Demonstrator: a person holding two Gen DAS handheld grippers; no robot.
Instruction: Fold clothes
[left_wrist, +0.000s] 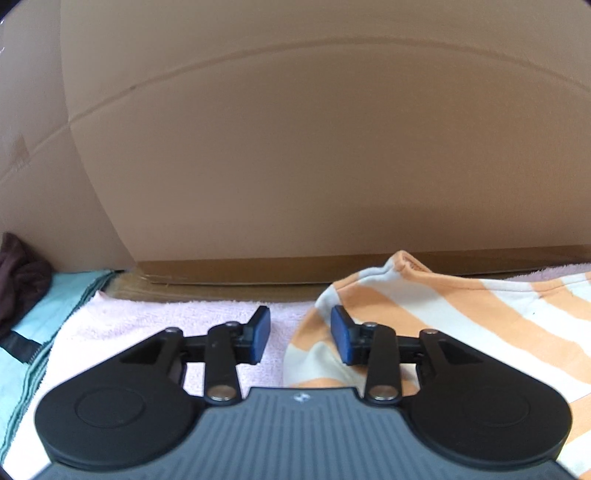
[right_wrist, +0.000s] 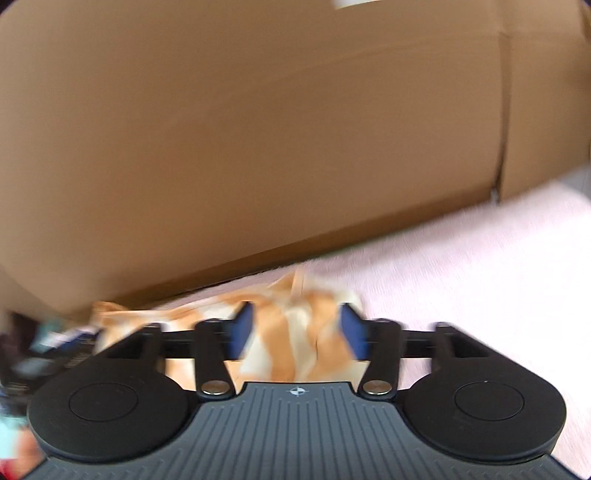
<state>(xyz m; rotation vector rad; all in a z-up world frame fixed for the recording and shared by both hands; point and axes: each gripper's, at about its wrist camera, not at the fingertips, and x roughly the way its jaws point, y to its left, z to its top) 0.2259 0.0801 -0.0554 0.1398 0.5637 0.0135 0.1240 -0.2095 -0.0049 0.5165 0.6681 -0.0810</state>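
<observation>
An orange-and-white striped garment (left_wrist: 461, 317) lies on a pale pink towel (left_wrist: 155, 325). In the left wrist view my left gripper (left_wrist: 300, 334) stands open just above the garment's left edge, its blue pads (left_wrist: 260, 334) apart with nothing between them. In the blurred right wrist view the same striped garment (right_wrist: 291, 332) lies bunched under my right gripper (right_wrist: 295, 330). That gripper is open too, its blue pads (right_wrist: 242, 330) wide apart over the cloth, not closed on it.
A tall brown cardboard wall (left_wrist: 314, 147) stands close behind the towel. At the far left lie a teal cloth (left_wrist: 44, 306) and a dark maroon garment (left_wrist: 18, 273). Bare pink towel (right_wrist: 480, 280) stretches to the right of the striped garment.
</observation>
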